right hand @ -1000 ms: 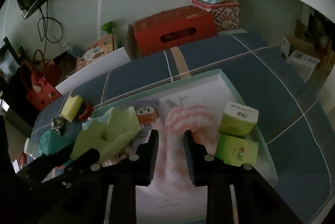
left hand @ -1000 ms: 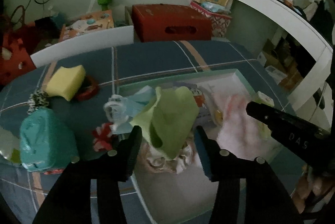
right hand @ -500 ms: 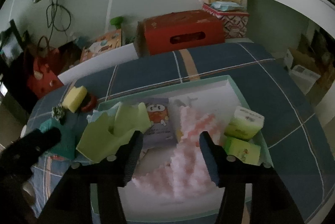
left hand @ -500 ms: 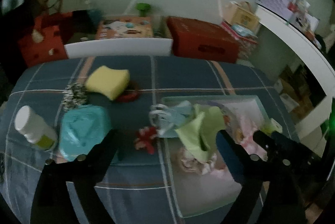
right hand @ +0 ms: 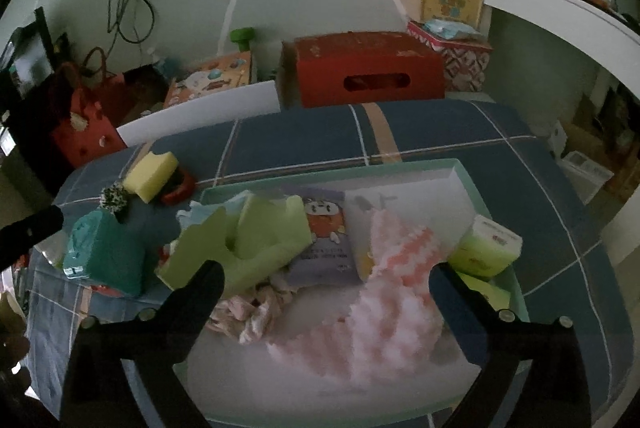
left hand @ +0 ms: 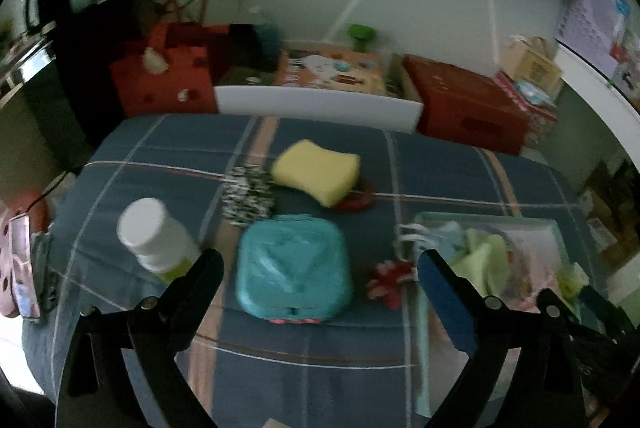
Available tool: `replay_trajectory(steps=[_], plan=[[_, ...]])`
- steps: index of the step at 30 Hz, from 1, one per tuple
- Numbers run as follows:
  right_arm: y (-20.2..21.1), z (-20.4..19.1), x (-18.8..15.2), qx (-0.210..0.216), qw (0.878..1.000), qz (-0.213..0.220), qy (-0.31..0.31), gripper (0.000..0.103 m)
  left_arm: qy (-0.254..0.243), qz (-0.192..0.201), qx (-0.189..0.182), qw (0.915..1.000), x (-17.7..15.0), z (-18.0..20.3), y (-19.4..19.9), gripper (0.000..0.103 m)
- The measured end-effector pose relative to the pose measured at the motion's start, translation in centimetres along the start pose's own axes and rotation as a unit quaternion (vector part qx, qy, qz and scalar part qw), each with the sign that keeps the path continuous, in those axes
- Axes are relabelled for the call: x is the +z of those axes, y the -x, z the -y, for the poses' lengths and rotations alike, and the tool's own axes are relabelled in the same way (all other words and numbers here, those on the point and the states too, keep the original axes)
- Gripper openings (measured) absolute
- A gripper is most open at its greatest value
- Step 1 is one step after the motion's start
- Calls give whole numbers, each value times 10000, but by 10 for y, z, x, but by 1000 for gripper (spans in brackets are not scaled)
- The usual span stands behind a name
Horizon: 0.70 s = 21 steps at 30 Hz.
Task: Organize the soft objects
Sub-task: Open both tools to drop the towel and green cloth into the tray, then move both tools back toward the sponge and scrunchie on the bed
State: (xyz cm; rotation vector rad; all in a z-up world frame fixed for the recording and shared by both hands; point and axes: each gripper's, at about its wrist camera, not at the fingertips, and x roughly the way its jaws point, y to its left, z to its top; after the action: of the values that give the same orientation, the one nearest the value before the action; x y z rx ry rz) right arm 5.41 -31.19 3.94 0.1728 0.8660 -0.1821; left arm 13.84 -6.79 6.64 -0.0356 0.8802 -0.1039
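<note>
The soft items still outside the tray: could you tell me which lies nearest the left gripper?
The teal pouch, lying right between the left gripper's open fingers; the yellow sponge and speckled scrunchie lie farther back.

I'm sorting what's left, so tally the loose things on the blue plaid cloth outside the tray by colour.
Yellow: 1, rectangular foam sponge
Teal: 1, soft square pouch
Red: 2, ring, frilly scrunchie
Black-and-white: 1, speckled scrunchie
White: 1, capped plastic bottle
Total: 6

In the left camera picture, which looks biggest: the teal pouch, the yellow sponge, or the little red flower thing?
1. teal pouch, though it's also nearest
2. yellow sponge
3. red flower thing
</note>
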Motion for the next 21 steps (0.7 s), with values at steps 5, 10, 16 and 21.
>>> replay_trajectory(steps=[5, 10, 16, 21], plan=[[0, -11, 0, 76, 9999, 94, 88, 103, 368, 78, 116, 9992, 3, -31, 4, 98], [0, -26, -1, 222, 9995, 138, 195, 103, 619, 222, 351, 9972, 5, -59, 10, 98], [0, -61, -4, 444, 9972, 127, 596, 103, 1010, 274, 525, 9931, 4, -91, 14, 98], [-2, -85, -5, 665, 9951, 83, 732, 103, 1258, 358, 574, 9898, 3, -113, 17, 98]])
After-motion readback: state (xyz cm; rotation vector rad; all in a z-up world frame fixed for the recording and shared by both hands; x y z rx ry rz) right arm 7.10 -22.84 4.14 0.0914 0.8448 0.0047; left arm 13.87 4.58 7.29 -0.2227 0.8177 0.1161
